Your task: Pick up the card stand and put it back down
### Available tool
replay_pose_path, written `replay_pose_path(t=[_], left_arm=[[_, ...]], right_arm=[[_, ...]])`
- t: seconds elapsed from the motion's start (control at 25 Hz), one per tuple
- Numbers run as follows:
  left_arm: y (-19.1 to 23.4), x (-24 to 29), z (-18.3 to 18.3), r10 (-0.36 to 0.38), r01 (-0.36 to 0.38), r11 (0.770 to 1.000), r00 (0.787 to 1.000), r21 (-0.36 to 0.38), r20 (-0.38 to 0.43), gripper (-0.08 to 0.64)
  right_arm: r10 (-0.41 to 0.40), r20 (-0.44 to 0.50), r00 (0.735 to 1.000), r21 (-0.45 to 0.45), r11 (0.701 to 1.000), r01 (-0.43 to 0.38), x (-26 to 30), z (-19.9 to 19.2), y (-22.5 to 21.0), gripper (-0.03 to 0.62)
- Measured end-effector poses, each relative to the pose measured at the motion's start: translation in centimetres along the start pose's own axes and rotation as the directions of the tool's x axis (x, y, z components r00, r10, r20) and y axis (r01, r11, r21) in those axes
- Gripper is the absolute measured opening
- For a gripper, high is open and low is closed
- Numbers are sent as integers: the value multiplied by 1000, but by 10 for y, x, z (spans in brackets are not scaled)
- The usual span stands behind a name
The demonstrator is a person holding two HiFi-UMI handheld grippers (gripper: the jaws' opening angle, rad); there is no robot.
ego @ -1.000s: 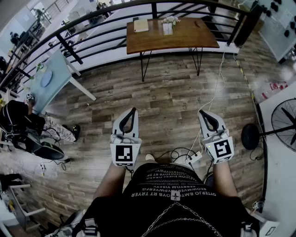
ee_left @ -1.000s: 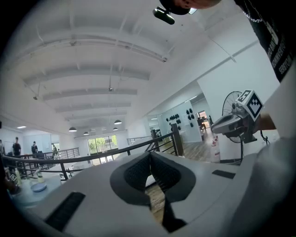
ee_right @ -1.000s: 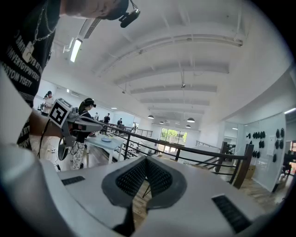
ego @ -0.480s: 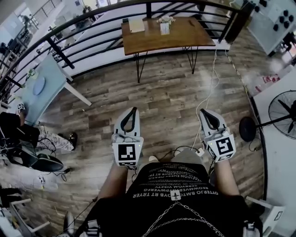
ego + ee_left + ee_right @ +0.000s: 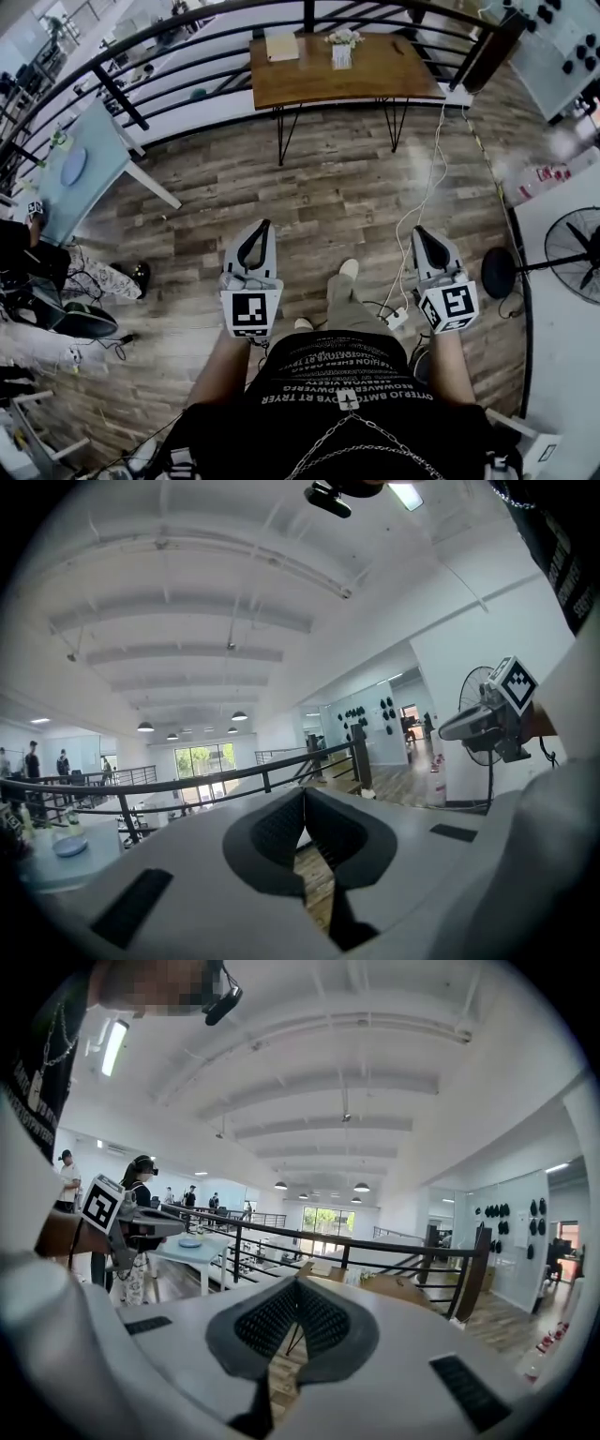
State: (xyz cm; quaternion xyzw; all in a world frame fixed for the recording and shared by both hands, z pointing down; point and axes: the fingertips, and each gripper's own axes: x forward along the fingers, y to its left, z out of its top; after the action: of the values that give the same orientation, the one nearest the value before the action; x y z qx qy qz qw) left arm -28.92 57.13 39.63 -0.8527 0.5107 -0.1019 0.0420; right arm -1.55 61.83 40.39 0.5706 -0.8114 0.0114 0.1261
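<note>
Wood table (image 5: 375,80) far ahead of closed, empty left tongs (image 5: 265,226) and right tongs (image 5: 420,232); card stand (image 5: 341,56) probably light, rigid, pinch upright edge.

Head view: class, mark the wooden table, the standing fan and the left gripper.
wooden table (image 5: 384,77): head view, a bare part of its top.
standing fan (image 5: 576,255): head view, its round grille.
left gripper (image 5: 264,225): head view, where its closed fingertips meet.

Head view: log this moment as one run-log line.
left gripper: shut, empty | right gripper: shut, empty | card stand: on wooden table, untouched
</note>
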Motion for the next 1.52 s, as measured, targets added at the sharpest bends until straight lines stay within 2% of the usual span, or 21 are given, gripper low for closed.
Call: replay_pose_path(t=[0.28,0.6,0.72,0.88,1.0,1.12,1.36,1.52], left_arm=[[20,65,14,52,-52,998,998,24,-23,29],[16,159,27,46,-45,999,998,26,-39,29],[5,193,35,30,-28,999,999,34,-37,29],[-10,233,48,13,-12,999,1000,36,-26,29],[-17,259,53,13,-13,1000,1000,20,-22,29],[-30,280,55,6,-6,1000,1000,4,-22,29],[-46,305,63,-6,6,1000,1000,9,-22,29],[-46,306,55,10,-10,1000,999,7,-43,29]], right_arm=[[86,27,996,27,996,-87,81,5,-41,15],[172,27,985,9,985,-172,150,14,-81,17],[189,16,982,-4,982,-189,164,14,-100,15],[213,22,977,40,976,-214,177,15,-130,16],[208,30,978,21,978,-209,185,17,-156,17],[234,40,971,42,971,-236,189,14,-179,17],[265,17,964,35,964,-265,200,3,-206,17],[275,10,961,34,961,-275,206,0,-214,17]])
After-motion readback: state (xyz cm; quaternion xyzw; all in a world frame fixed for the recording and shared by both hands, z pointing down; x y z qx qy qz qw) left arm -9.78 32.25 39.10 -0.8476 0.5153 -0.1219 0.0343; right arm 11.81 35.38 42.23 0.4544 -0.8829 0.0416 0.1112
